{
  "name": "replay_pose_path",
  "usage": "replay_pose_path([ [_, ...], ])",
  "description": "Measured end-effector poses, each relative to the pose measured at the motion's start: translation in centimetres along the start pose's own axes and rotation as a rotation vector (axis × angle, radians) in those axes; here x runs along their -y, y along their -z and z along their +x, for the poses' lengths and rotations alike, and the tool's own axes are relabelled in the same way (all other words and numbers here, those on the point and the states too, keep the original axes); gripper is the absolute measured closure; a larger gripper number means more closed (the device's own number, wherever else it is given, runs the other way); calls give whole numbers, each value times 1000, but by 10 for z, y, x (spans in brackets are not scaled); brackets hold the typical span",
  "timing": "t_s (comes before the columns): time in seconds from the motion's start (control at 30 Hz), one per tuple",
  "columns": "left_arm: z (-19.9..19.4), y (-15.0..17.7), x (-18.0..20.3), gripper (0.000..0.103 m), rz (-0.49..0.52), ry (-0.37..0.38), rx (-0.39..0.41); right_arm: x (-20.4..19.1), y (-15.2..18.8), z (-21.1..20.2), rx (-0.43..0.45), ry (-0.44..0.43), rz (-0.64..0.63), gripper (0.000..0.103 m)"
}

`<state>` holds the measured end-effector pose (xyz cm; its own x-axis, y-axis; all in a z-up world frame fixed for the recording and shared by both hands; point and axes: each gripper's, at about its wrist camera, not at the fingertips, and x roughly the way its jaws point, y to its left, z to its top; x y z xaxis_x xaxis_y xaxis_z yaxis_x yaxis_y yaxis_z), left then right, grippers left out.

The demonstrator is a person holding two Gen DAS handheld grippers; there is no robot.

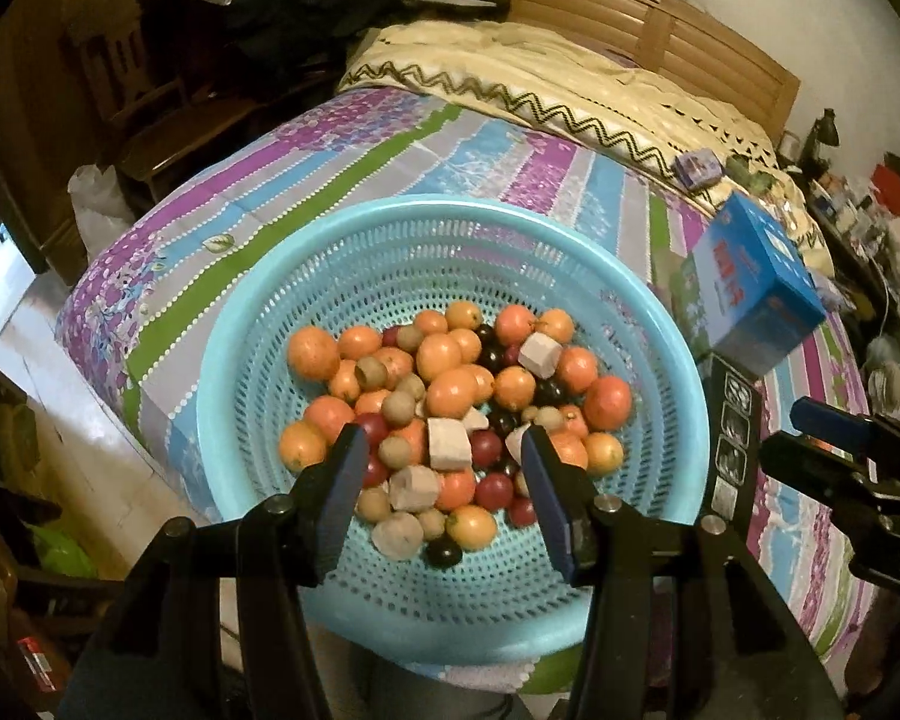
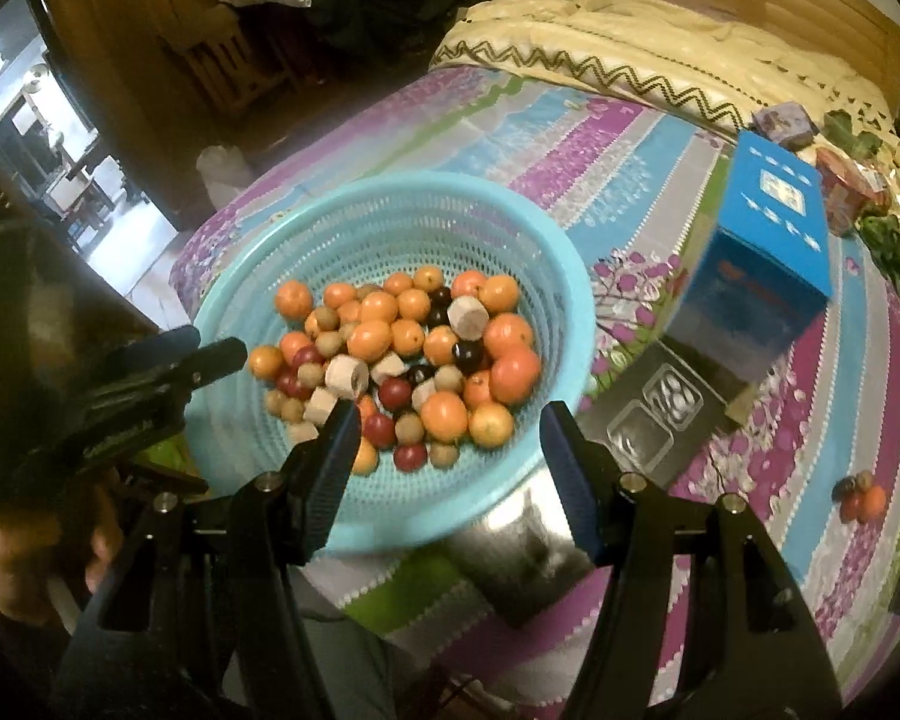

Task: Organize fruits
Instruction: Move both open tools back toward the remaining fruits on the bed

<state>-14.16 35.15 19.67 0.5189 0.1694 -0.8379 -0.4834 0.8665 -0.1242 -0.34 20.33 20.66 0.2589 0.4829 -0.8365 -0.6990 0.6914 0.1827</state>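
Note:
A light blue perforated basket [image 1: 258, 324] [image 2: 558, 276] sits on the bed near its front edge. It holds a pile of mixed fruit [image 1: 450, 390] [image 2: 402, 354]: orange citrus, dark red and near-black round fruits, small tan ones and pale cut chunks. My left gripper [image 1: 444, 444] is open and empty above the near part of the pile. My right gripper [image 2: 447, 420] is open and empty over the basket's near right rim. A few loose fruits [image 2: 864, 495] lie on the bedsheet at the right.
A blue box [image 1: 756, 288] [image 2: 762, 240] stands right of the basket. A black tray with clear compartments [image 2: 654, 414] lies beside it. A cream quilt [image 1: 570, 72] covers the far bed. The floor drops off at the left.

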Motion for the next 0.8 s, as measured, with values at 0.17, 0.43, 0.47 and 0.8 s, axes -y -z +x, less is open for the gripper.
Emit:
replay_pose_path([
  [0.17, -11, 19, 6, 49, 14, -3, 10, 7, 23, -15, 10, 8, 9, 40],
  [0.43, -27, 62, 35, 49, 85, 14, -1, 19, 68, -32, 19, 18, 20, 37],
  [0.47, -28, 67, 42, 49, 107, 25, 0, 21, 73, -34, 24, 18, 22, 36],
  [0.8, -13, 99, 141, 23, 294, 217, -4, 75, 138, -69, 160, 180, 74, 25],
])
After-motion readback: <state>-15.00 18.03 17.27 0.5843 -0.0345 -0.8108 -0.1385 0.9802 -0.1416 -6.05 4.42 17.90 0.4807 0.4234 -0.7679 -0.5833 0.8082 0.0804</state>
